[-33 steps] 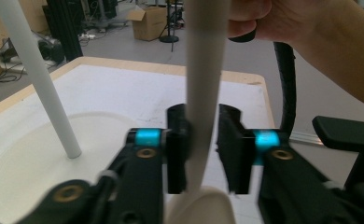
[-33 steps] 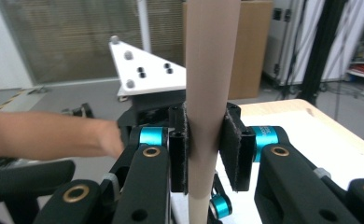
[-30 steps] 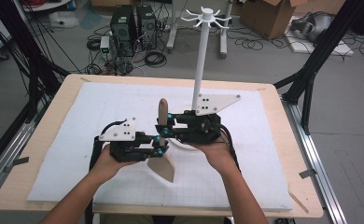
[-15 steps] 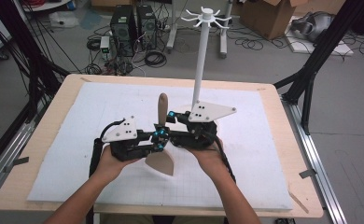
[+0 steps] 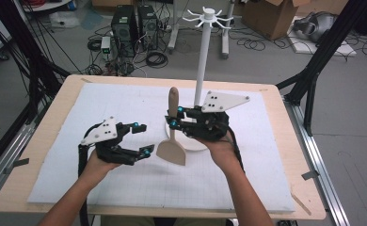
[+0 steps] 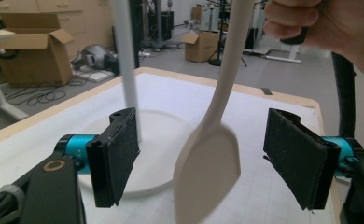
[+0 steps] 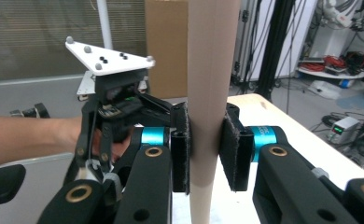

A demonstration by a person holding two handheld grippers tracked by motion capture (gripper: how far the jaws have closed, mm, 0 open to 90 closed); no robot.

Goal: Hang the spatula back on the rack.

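A wooden spatula point(image 5: 171, 151) stands upright over the white mat, blade down. My right gripper point(image 5: 174, 117) is shut on its handle point(image 7: 210, 70), with both pads pressed against the wood in the right gripper view. My left gripper point(image 5: 143, 139) sits just left of the blade. Its jaws have just been opening and now stand wide apart. In the left gripper view the blade point(image 6: 208, 163) hangs in front of the gap between the pads point(image 6: 119, 154), touching neither. Behind the spatula rises a white hook stand point(image 5: 201, 70) on a round base point(image 5: 198, 143).
A white mat point(image 5: 125, 103) covers the wooden table point(image 5: 294, 155). Black frame legs point(image 5: 313, 70) flank the table. On the floor beyond it lie cables, computer towers point(image 5: 130, 23) and cardboard boxes point(image 5: 266, 14).
The left gripper has let go of the spatula, opened wide and drawn back to the left. The right gripper still holds the handle upright.
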